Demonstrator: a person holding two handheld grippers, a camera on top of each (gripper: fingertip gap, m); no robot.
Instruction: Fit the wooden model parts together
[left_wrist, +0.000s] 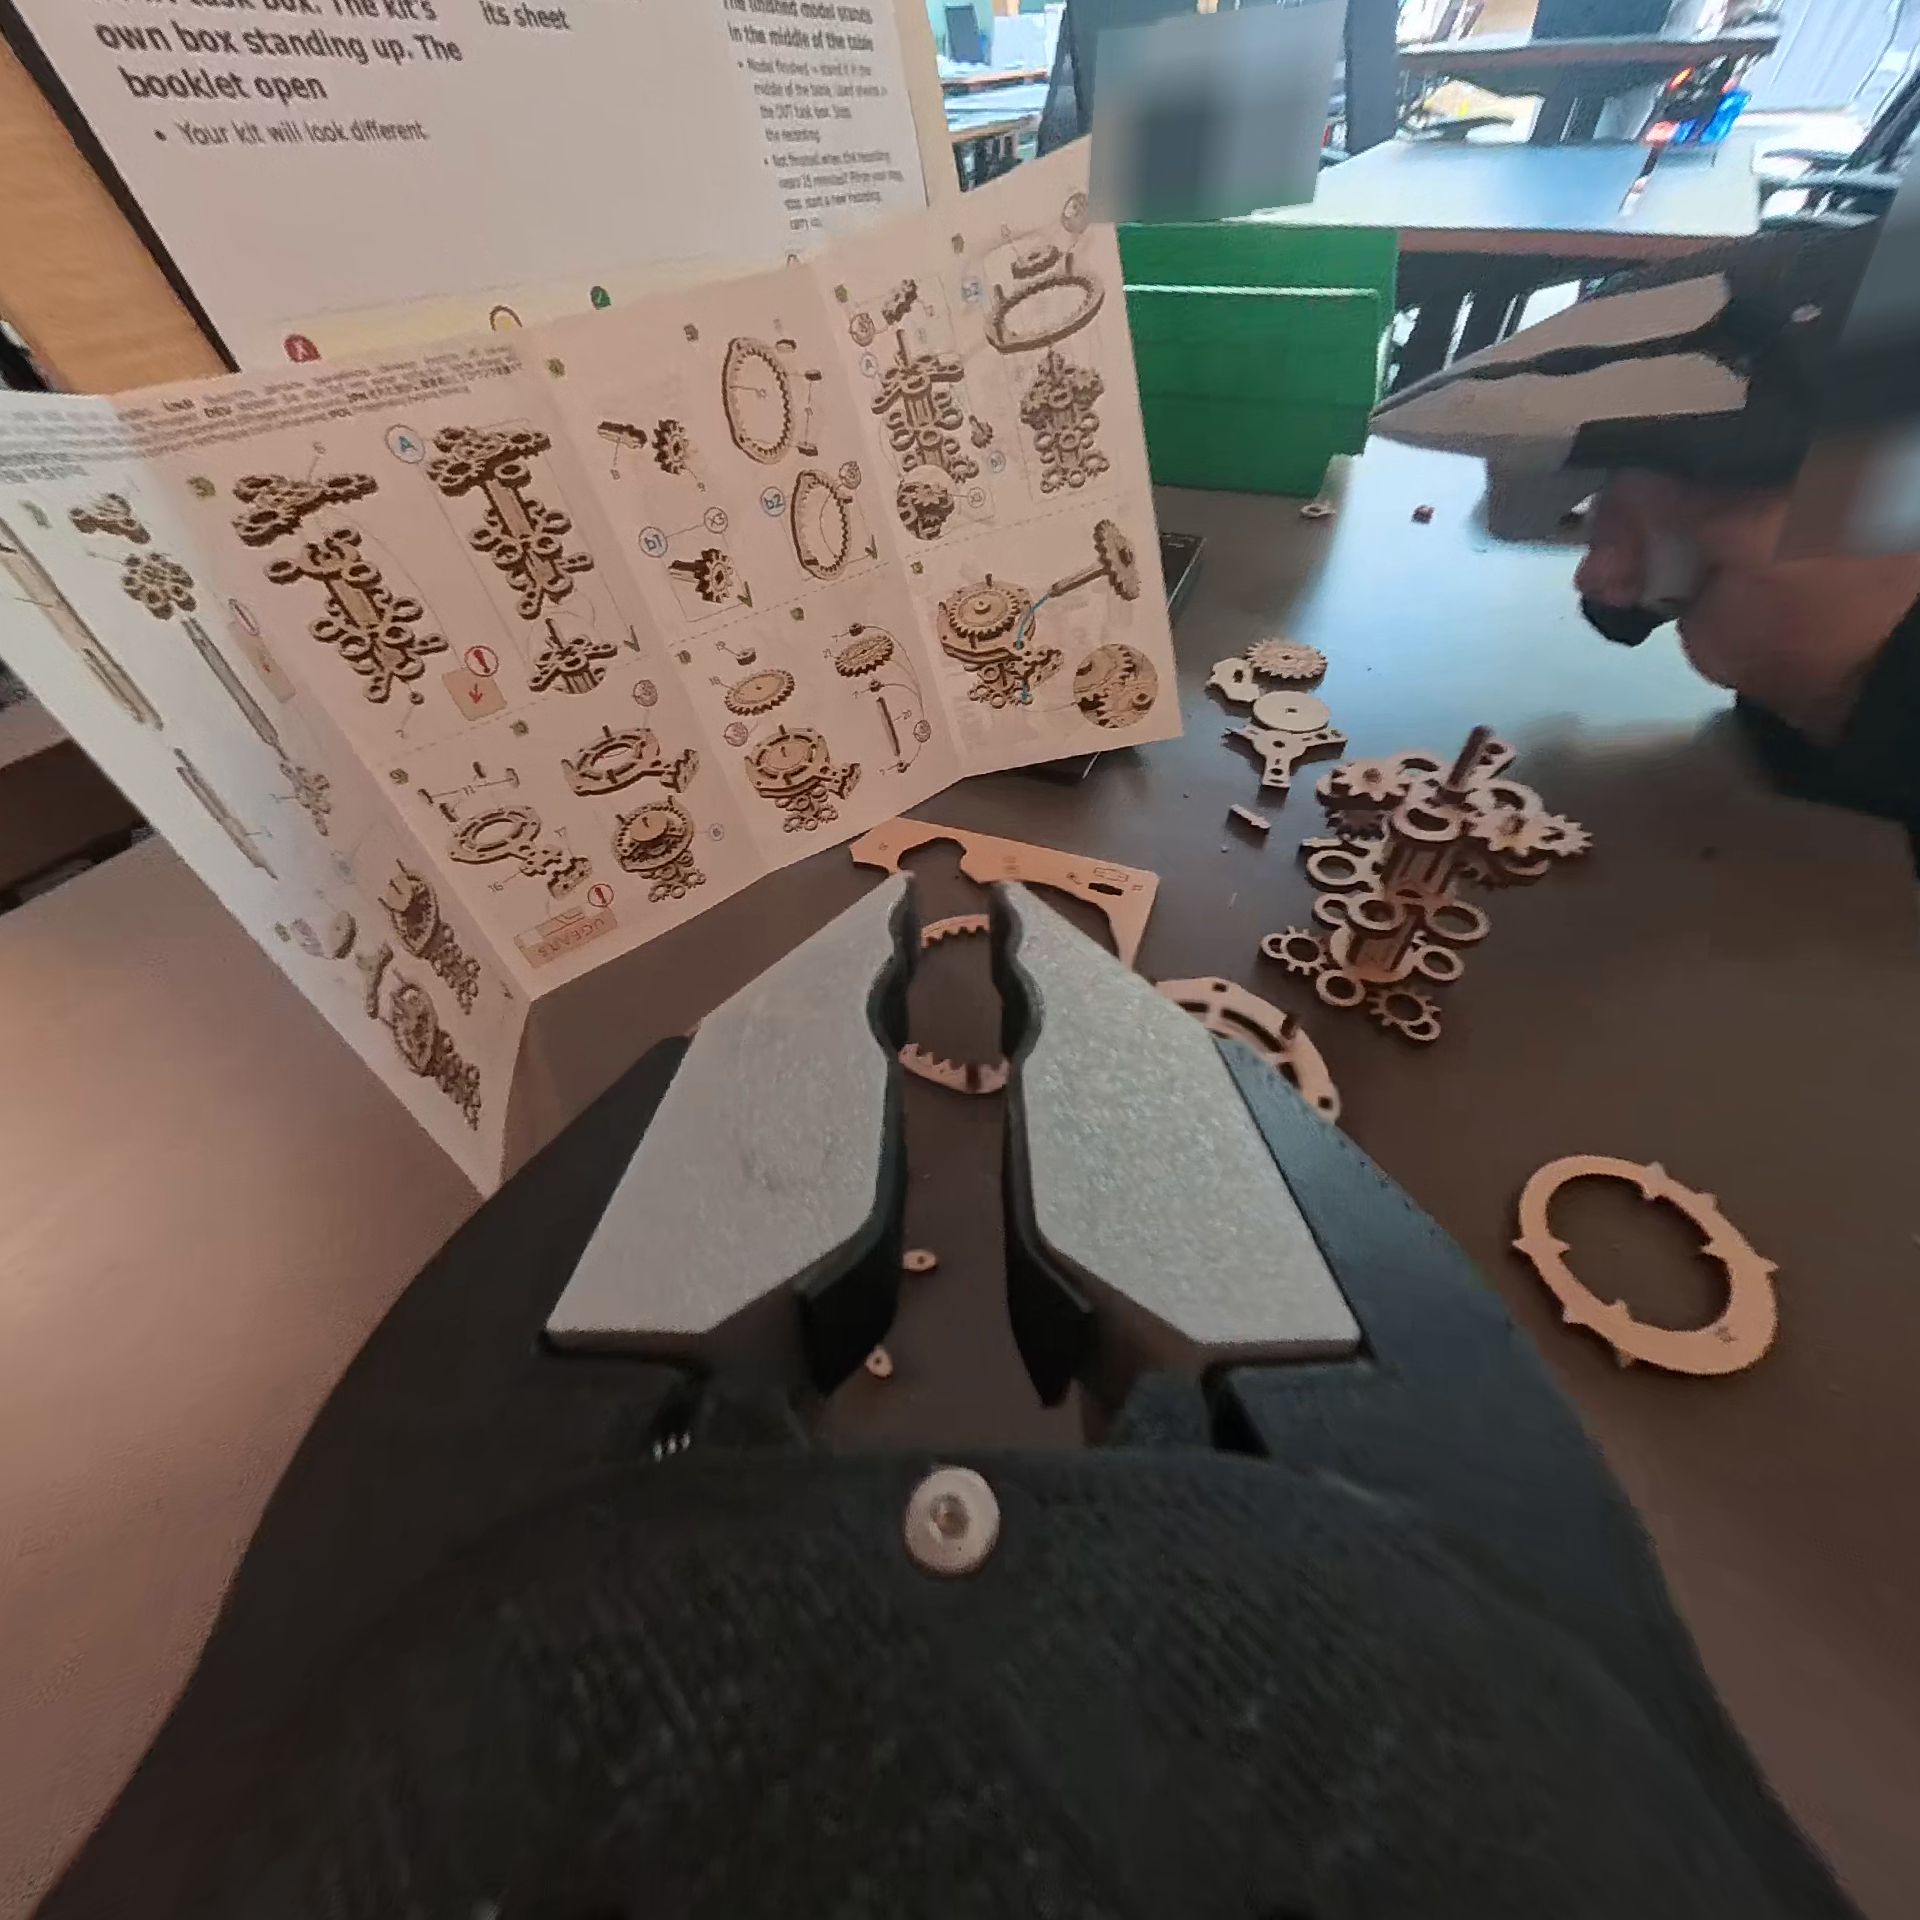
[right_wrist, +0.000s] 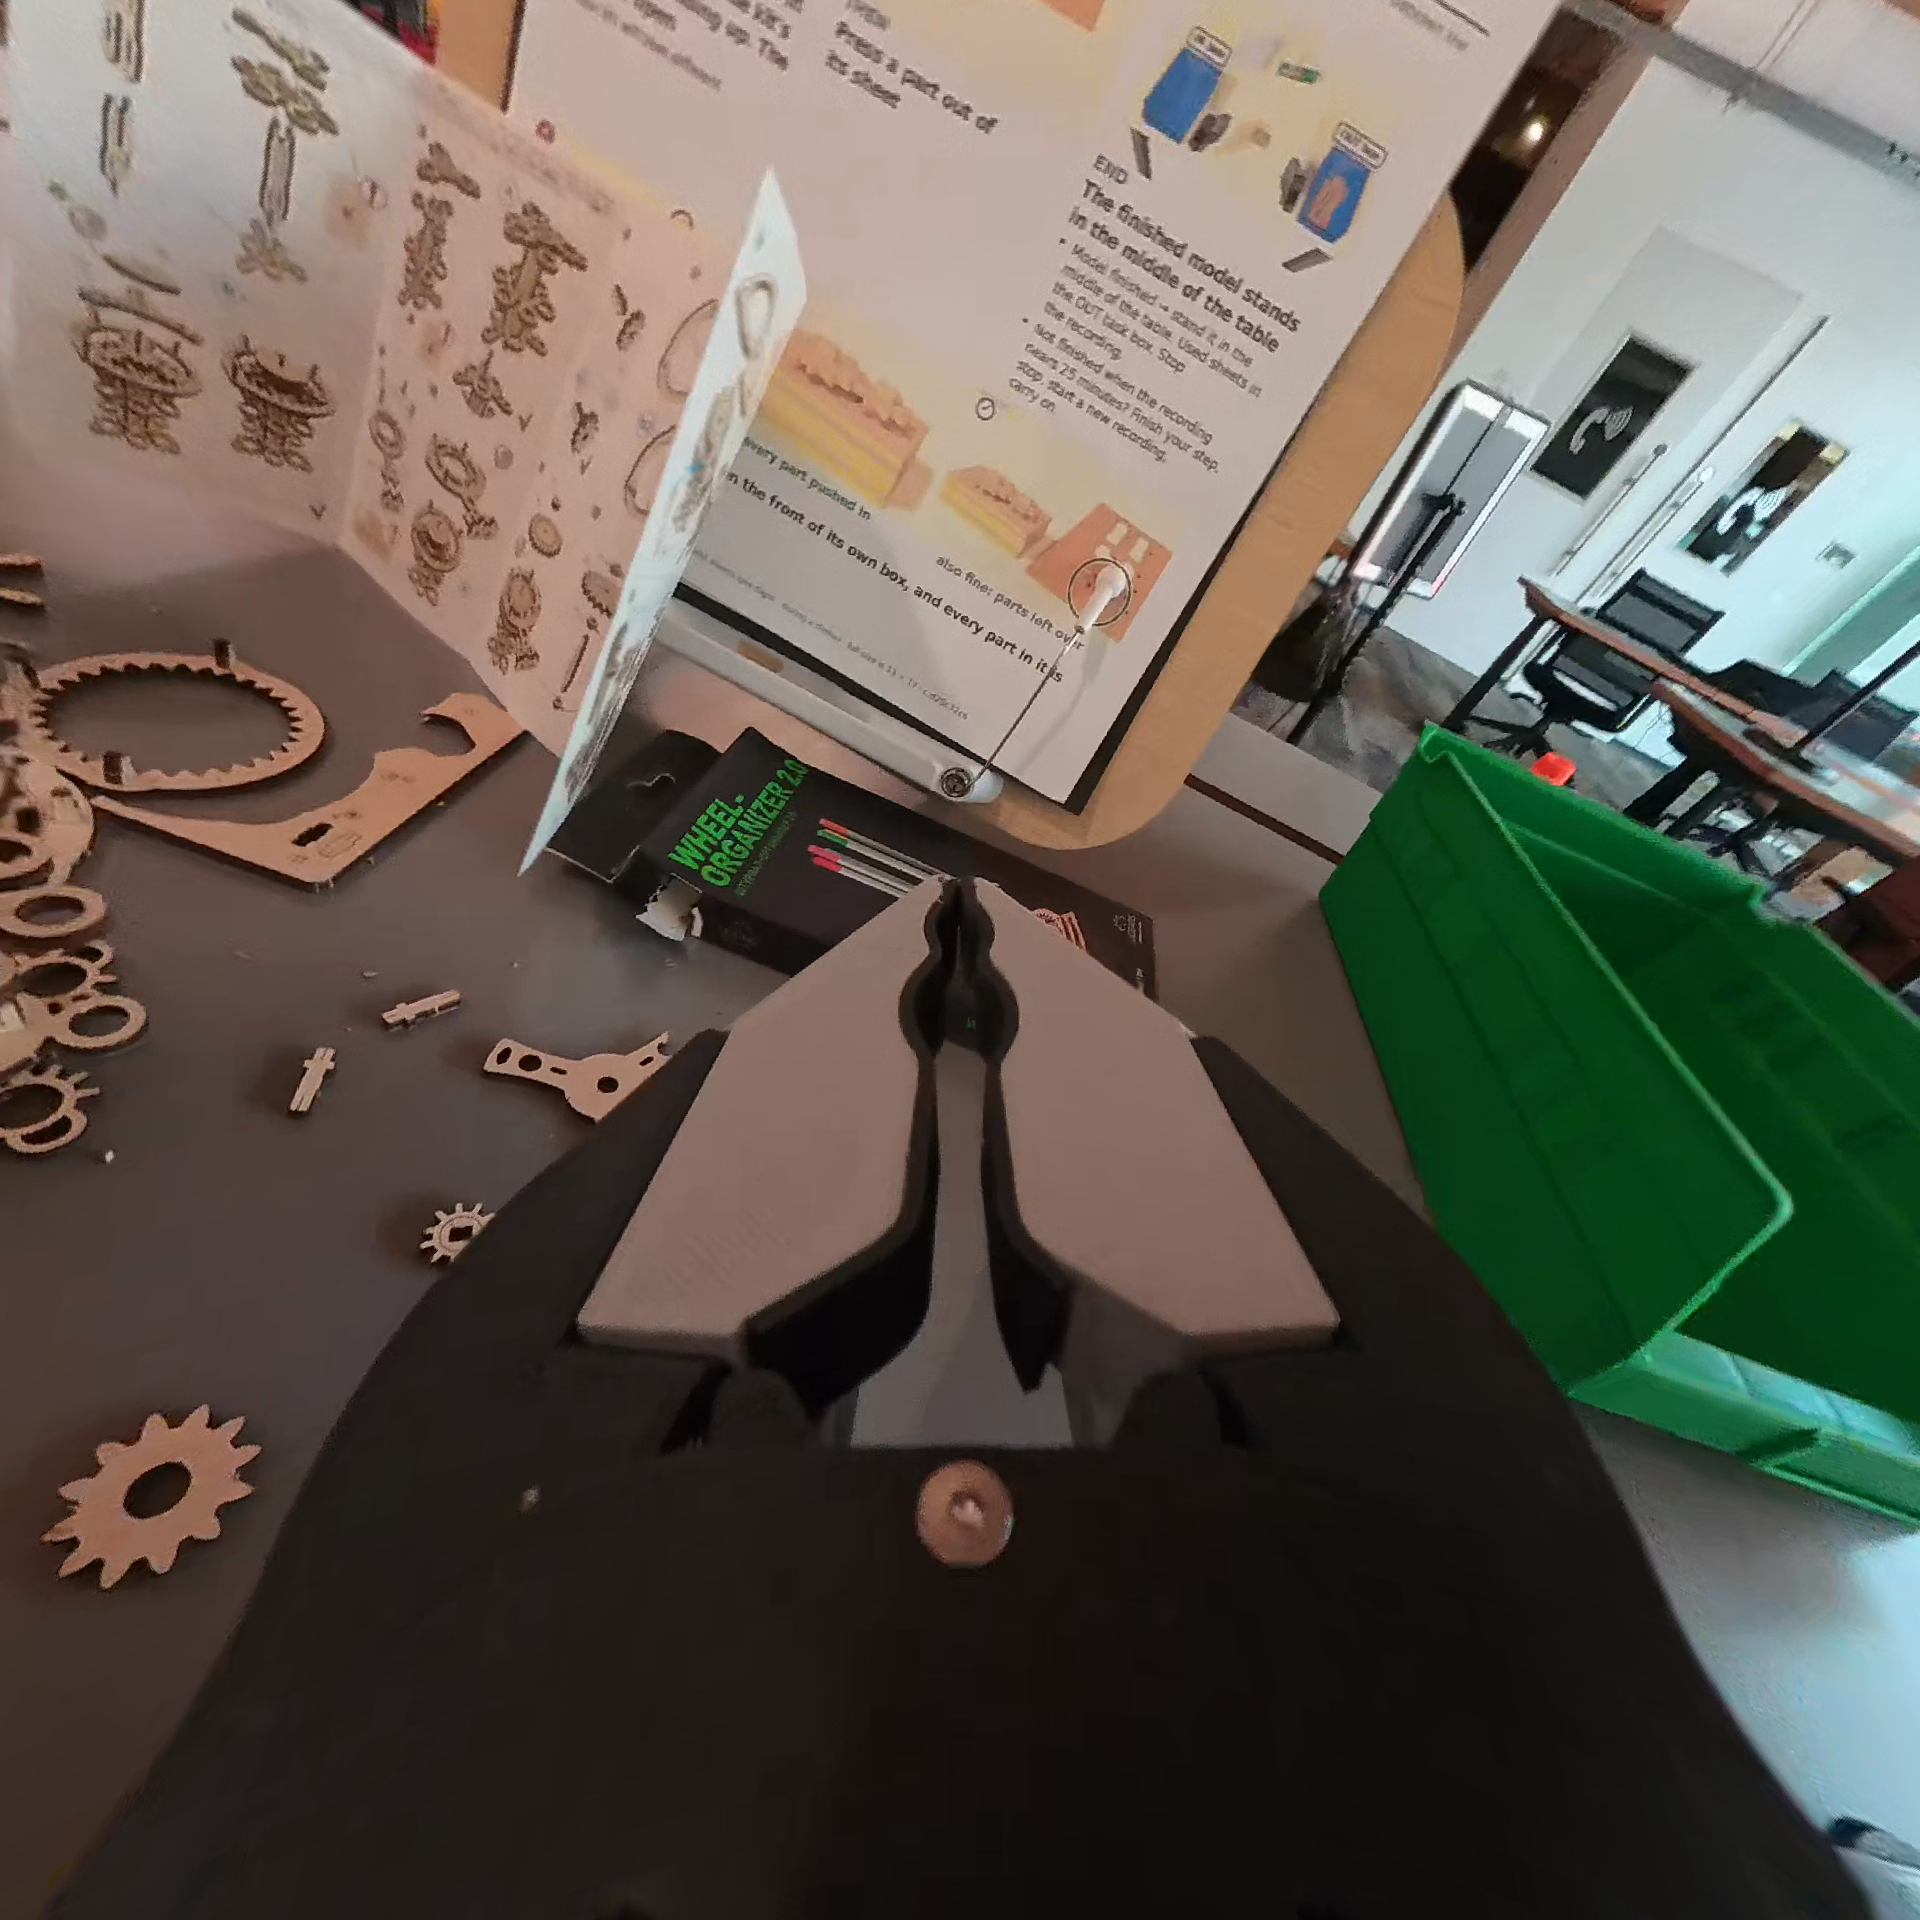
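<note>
In the left wrist view my left gripper (left_wrist: 951, 904) is open, with a clear gap between its grey fingers (left_wrist: 790, 1049). Through the gap I see a wooden ring with inner teeth (left_wrist: 951, 1070) lying on the dark table (left_wrist: 1558, 1507); the pads do not press on it. The partly built model (left_wrist: 1403, 873), a stack of ringed plates and gears on a post, stands to the right. My right gripper (right_wrist: 956, 883) is shut with its tips together and nothing shows between them. It hovers over a black box (right_wrist: 748, 862), and also shows at the upper right of the left wrist view (left_wrist: 1558, 384).
A folded instruction booklet (left_wrist: 623, 623) stands behind the parts. Loose parts lie about: an oval ring (left_wrist: 1647, 1262), a slotted ring with pegs (left_wrist: 1247, 1029), a sheet offcut (left_wrist: 1049, 883), gears (right_wrist: 156, 1496) and a toothed ring (right_wrist: 177, 727). Green bins (right_wrist: 1610, 1091) stand at the right. About 25 cm separates my left fingertips from my right.
</note>
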